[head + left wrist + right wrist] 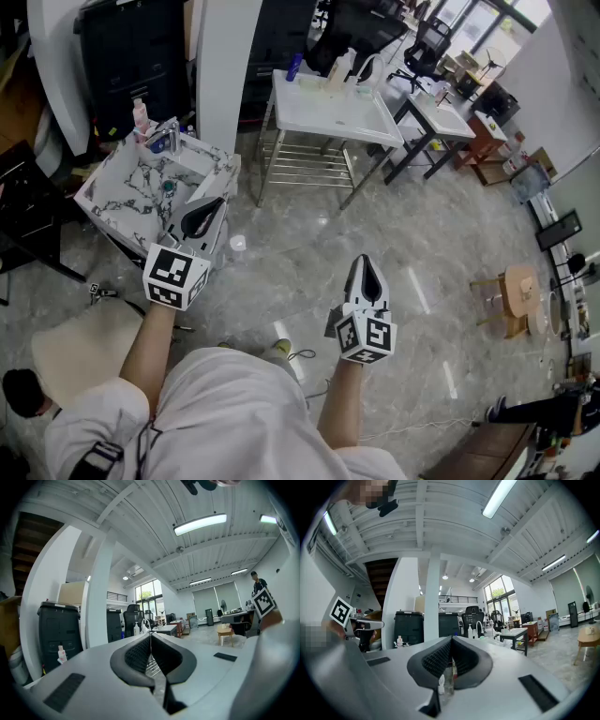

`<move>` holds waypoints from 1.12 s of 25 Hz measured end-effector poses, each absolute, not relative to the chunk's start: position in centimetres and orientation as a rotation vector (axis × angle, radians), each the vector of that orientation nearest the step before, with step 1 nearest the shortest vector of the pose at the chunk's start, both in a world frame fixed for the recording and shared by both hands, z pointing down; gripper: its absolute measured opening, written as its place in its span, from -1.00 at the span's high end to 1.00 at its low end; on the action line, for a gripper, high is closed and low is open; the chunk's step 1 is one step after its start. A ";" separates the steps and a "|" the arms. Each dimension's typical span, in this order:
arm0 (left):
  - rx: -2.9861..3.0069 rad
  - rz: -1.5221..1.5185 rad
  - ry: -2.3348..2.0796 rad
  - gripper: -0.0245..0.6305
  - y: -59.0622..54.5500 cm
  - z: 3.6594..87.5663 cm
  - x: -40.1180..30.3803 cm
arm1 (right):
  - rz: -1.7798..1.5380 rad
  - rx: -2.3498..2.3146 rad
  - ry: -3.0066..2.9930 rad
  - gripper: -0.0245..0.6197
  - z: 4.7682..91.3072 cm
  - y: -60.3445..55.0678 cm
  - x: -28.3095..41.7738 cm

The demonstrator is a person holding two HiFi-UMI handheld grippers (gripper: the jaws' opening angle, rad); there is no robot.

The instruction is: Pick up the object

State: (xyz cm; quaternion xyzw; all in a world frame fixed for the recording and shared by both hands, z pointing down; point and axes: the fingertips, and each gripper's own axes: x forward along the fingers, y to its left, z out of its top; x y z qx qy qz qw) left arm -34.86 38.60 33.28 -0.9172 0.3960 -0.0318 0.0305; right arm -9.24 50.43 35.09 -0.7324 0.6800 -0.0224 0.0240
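Nothing is held, and I cannot tell which item is the task's object. My left gripper (pixel 216 202) is shut and empty, raised over the near edge of a marble-patterned table (pixel 117 183). A pink-capped bottle (pixel 141 116), a blue item (pixel 161 142) and a small teal piece (pixel 169 187) stand on that table. My right gripper (pixel 365 261) is shut and empty too, held above the grey floor. In the left gripper view the jaws (pixel 151 635) meet with nothing between them, and the right gripper view shows the same (pixel 451 639).
A white table (pixel 328 111) with bottles stands farther back, with office chairs and desks behind it. A small white cup-like thing (pixel 237 243) lies on the floor near the marble table. A white pillar (pixel 225 66) rises behind that table. A wooden stool (pixel 517 292) stands at right.
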 end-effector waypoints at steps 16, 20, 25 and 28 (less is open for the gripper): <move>-2.853 -0.150 1.197 0.86 38.9 34.4 -33.6 | -0.098 -2.261 2.119 0.91 36.1 50.7 -9.4; -2.851 -0.150 1.196 0.86 38.9 34.2 -33.8 | -0.102 -2.237 2.122 0.91 35.9 50.5 -9.7; -2.848 -0.135 1.209 0.85 38.8 33.8 -34.9 | -0.099 -2.222 2.135 0.91 35.6 50.4 -10.6; -2.854 -0.127 1.208 0.77 38.8 33.8 -35.5 | -0.097 -2.216 2.146 0.91 35.6 50.2 -11.4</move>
